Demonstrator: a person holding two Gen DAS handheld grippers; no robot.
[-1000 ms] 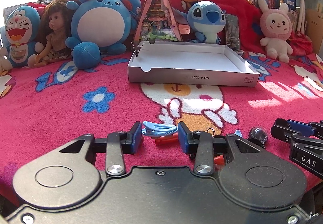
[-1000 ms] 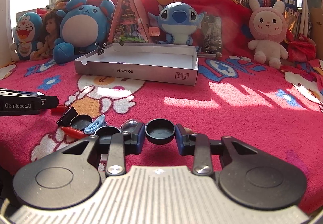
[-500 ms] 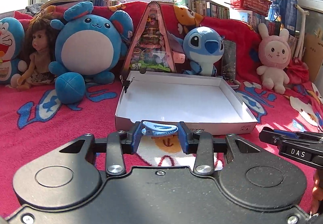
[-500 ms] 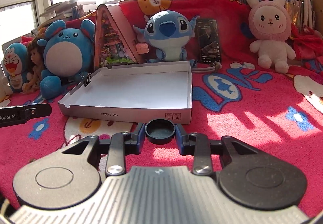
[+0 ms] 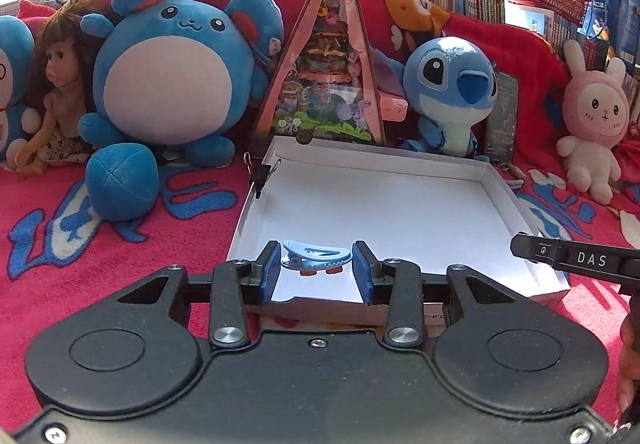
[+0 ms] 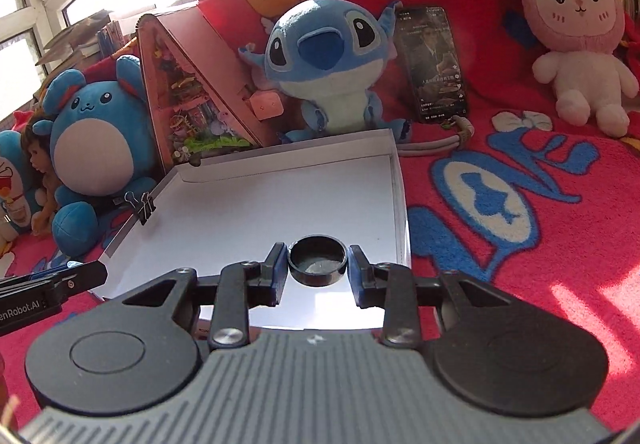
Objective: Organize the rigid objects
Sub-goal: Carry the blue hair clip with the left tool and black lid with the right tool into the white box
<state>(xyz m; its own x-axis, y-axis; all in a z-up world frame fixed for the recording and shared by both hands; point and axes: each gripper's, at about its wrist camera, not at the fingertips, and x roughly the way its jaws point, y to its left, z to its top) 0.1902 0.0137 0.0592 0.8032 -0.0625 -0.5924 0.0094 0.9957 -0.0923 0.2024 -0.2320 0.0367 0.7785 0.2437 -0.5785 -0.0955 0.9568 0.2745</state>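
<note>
Over the white box (image 5: pixel 400 203), both loads hang ready to drop: the left hand-held gripper (image 5: pixel 316 268) pinches a blue hair clip (image 5: pixel 316 256), and the right hand-held gripper (image 6: pixel 317 270) clamps a black cap (image 6: pixel 318 260), each carried inside the rim so release should land it in the tray

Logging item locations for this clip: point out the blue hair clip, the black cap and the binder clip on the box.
blue hair clip (image 5: pixel 316 256), left wrist view, top face.
black cap (image 6: pixel 318 260), right wrist view, inner floor.
binder clip (image 6: pixel 143 207), right wrist view, black body.
</note>
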